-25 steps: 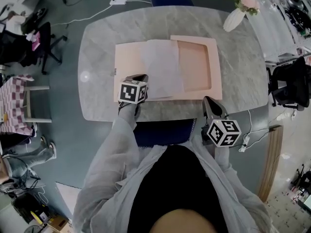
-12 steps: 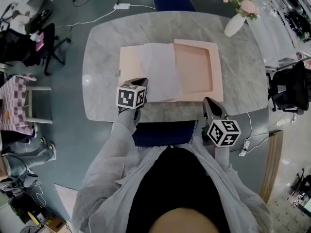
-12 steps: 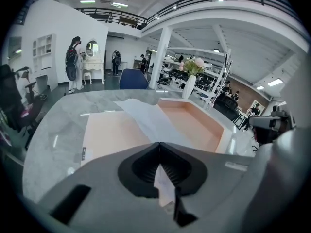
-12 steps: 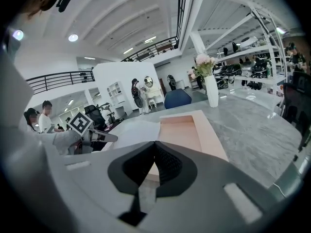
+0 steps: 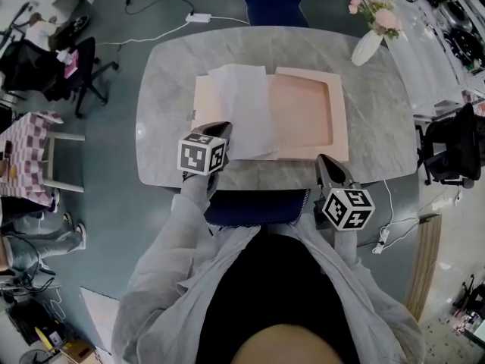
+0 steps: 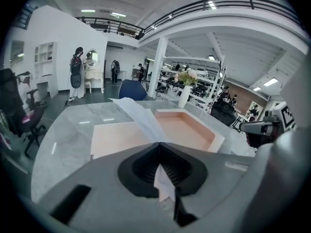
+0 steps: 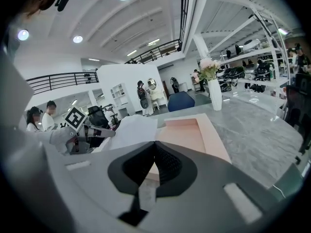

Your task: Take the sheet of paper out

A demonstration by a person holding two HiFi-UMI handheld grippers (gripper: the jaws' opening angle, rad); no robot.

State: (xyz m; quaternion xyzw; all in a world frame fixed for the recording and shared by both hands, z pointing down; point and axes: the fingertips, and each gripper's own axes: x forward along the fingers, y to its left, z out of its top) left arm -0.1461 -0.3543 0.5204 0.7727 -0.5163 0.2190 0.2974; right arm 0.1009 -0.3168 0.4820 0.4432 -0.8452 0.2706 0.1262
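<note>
Counter [image 5: 159, 89] carries pink box [image 5: 303, 116]. Sheet of paper [image 5: 242, 108] runs lengthwise up-frame from left claw [image 5: 218, 127], which is clamped on its near corner, and it drapes over the box's left half. Right claw [image 5: 327, 161] closed, empty, lower right, farther off. Versus earlier: sheet lifted, its far edge now past the box's upper edge.

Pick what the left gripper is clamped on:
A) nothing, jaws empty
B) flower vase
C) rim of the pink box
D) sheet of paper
D: in the left gripper view, the left gripper has its jaws closed on a corner of the sheet of paper, which runs out over the pink box.
</note>
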